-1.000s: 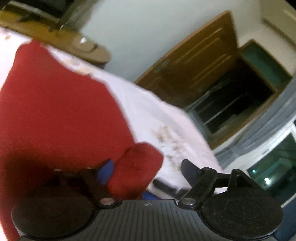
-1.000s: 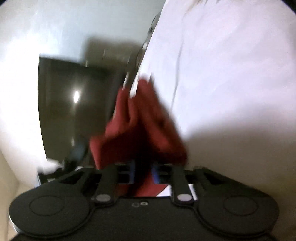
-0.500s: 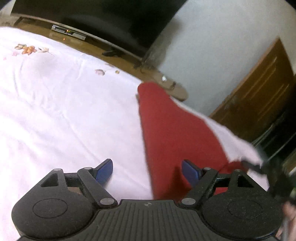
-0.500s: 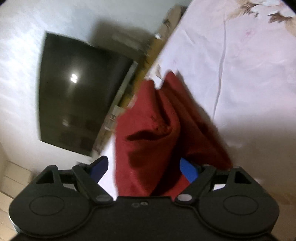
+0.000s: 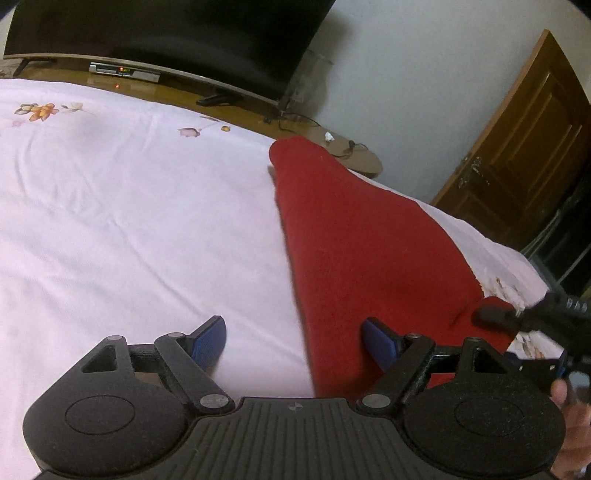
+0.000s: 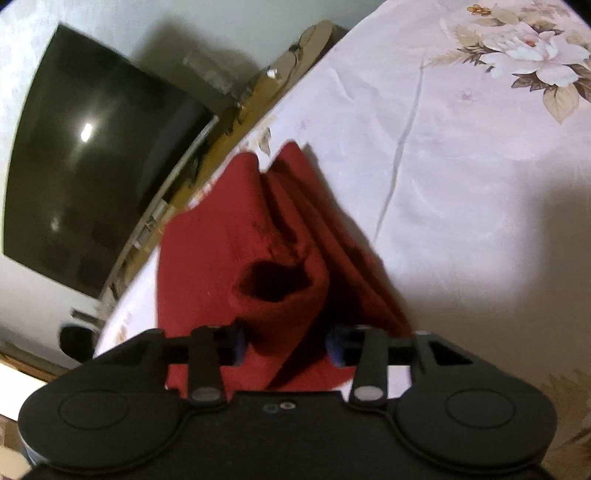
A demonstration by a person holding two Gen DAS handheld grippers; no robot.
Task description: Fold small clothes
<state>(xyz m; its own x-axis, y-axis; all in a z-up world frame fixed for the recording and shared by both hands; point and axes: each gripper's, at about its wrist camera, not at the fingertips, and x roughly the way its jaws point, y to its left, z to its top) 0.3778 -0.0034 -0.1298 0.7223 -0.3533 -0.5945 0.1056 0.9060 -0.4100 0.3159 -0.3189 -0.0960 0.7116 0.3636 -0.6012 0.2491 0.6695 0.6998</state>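
Observation:
A red garment (image 5: 362, 251) lies folded on the pale floral bedsheet (image 5: 129, 206). My left gripper (image 5: 293, 336) is open and empty, with the garment's near left edge between its blue pads. In the right wrist view the garment (image 6: 236, 251) shows stacked folds and a cuff opening. My right gripper (image 6: 284, 345) is open, its blue pads on either side of the near end of the cloth without pinching it. The right gripper also shows in the left wrist view (image 5: 532, 321) at the garment's right corner.
A dark television (image 5: 166, 33) stands on a low wooden bench (image 5: 258, 122) beyond the bed's far edge. A brown wooden door (image 5: 524, 147) is at the right. The bed's right edge drops off near a dark shelf (image 5: 565, 243).
My left gripper let go of the red cloth and swung to face the bed. My right gripper opened from its grip on the garment, which now rests on the sheet.

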